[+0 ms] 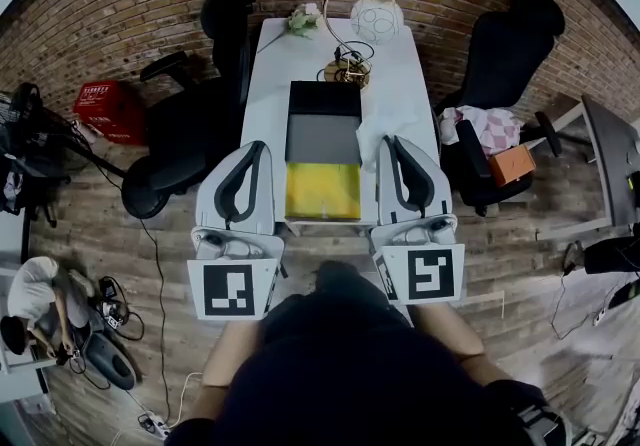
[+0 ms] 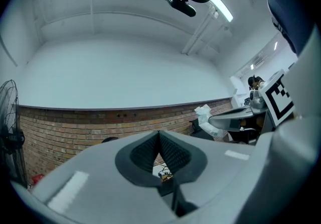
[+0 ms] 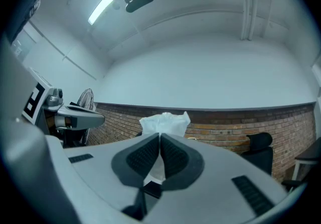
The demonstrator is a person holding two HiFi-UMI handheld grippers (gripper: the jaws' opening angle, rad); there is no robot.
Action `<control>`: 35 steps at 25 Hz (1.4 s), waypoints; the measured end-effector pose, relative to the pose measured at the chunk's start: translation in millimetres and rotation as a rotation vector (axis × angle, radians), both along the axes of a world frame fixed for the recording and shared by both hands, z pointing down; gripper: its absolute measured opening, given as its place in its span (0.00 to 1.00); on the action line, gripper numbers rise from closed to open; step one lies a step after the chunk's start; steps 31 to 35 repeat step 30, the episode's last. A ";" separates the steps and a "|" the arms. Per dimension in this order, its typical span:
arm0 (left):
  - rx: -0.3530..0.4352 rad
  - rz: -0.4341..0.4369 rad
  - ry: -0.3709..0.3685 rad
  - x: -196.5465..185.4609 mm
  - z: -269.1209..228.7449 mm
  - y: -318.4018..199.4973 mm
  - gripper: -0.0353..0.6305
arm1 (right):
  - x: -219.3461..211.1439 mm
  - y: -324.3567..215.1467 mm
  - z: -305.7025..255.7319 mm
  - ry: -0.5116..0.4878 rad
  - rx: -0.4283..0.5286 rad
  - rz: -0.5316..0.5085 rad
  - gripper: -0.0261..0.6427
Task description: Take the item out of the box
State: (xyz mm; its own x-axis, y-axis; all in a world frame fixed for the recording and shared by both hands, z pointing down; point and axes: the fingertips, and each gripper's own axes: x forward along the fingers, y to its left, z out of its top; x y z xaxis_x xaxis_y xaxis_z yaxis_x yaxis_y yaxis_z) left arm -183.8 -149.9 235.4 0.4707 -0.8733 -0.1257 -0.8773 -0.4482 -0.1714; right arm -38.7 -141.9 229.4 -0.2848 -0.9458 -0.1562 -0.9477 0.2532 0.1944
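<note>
On the white table lies a long box with a black far part, a grey panel in the middle and a flat yellow item at its near end. My left gripper hangs just left of the box, raised, its jaws closed with nothing between them. My right gripper hangs just right of the box, also shut and empty. Both gripper views point up at the brick wall and ceiling; the left gripper and the right gripper show their pads pressed together. The box is hidden there.
A crumpled white bag lies right of the box and shows behind the right jaws. A globe lamp and a flower stand at the table's far end. Black chairs flank the table. A person sits on the floor.
</note>
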 end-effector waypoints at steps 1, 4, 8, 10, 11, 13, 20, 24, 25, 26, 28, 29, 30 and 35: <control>0.002 0.000 0.001 -0.5 -0.3 1.2 0.07 | -0.6 0.9 -0.6 0.001 0.002 -0.001 0.07; -0.001 -0.001 -0.004 -2.5 0.7 3.2 0.07 | -2.8 1.0 -0.8 0.011 0.003 0.001 0.07; -0.001 -0.009 0.001 -6.9 1.3 6.1 0.07 | -5.7 1.2 0.1 0.013 0.001 0.000 0.07; -0.008 -0.016 0.009 -8.0 2.8 6.2 0.07 | -5.2 0.8 1.3 0.010 0.000 -0.004 0.07; -0.010 -0.018 0.009 -7.6 3.6 5.8 0.07 | -4.4 0.4 2.0 0.010 -0.002 -0.005 0.07; -0.012 -0.019 0.010 -4.9 4.3 4.0 0.07 | -2.3 -0.9 3.1 0.009 -0.005 -0.008 0.07; -0.010 -0.027 0.007 5.8 -3.2 1.2 0.07 | 5.1 -5.1 -2.9 0.010 -0.008 -0.031 0.07; -0.021 -0.052 0.006 9.7 -3.6 -1.9 0.07 | 10.8 -10.3 -3.2 0.007 -0.017 -0.052 0.07; -0.026 -0.060 0.008 10.6 -3.3 -2.6 0.07 | 12.0 -11.5 -2.5 0.005 -0.020 -0.058 0.07; -0.030 -0.066 0.010 12.0 -2.7 -3.0 0.07 | 13.2 -12.5 -1.6 0.006 -0.022 -0.065 0.07; -0.031 -0.071 0.009 15.9 -1.8 -3.0 0.07 | 16.2 -14.1 0.5 0.009 -0.025 -0.074 0.07; -0.028 -0.073 0.007 18.0 -1.6 -2.9 0.07 | 17.8 -14.9 1.5 0.009 -0.025 -0.077 0.07; -0.025 -0.074 0.005 20.1 -1.3 -2.8 0.07 | 19.4 -15.7 2.5 0.010 -0.026 -0.080 0.07; -0.025 -0.074 0.005 20.1 -1.3 -2.8 0.07 | 19.4 -15.7 2.5 0.010 -0.026 -0.080 0.07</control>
